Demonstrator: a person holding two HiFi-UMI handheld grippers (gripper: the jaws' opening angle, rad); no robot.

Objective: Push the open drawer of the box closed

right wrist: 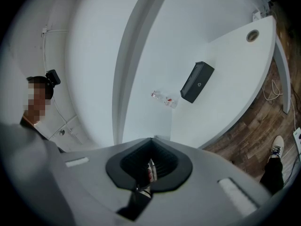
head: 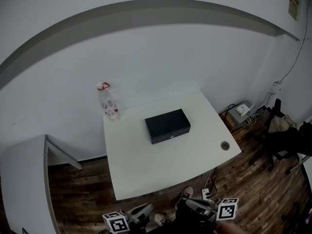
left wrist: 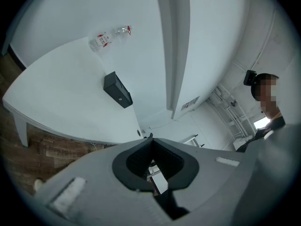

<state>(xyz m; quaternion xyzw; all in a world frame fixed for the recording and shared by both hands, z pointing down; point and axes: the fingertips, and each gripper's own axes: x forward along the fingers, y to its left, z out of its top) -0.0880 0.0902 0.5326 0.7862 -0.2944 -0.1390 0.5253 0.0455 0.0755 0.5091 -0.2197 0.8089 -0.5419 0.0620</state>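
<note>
Two grippers are in my hands, held low, short of the near edge of the smooth white rectangular bench (head: 146, 172) and well apart from everything on it. On the left gripper (left wrist: 149, 137) the broad matte grey fingers (left wrist: 89, 180) run together to a point, their tips meeting, with only the dark ribbed pads lining the hollow behind them and nothing caught there. The right gripper (right wrist: 151, 139) is the same: its grey fingers (right wrist: 225, 175) are closed tip to tip and empty. Each carries a white cube printed with black square markers, the left cube (head: 116, 222) and the right cube (head: 227, 209) both at the bottom of the head view. The matte black rectangular box (head: 167, 125) lies flat near the middle of the bench, long and low with crisp edges, slightly skewed to the bench's sides. Its long front face is turned toward me and bears one small pale round fitting at its centre. From here that face looks flush with the body, and I cannot make out a drawer standing proud of it. The box sits far ahead of both sets of fingers, roughly between them in line. A clear plastic bottle with a red cap and red label (head: 109, 104) stands upright at the far left corner, apart from the box. A round metal-rimmed cable hole (head: 224, 145) sits near the right front corner. Dark brown plank flooring (head: 87, 189) runs under the bench.
</note>
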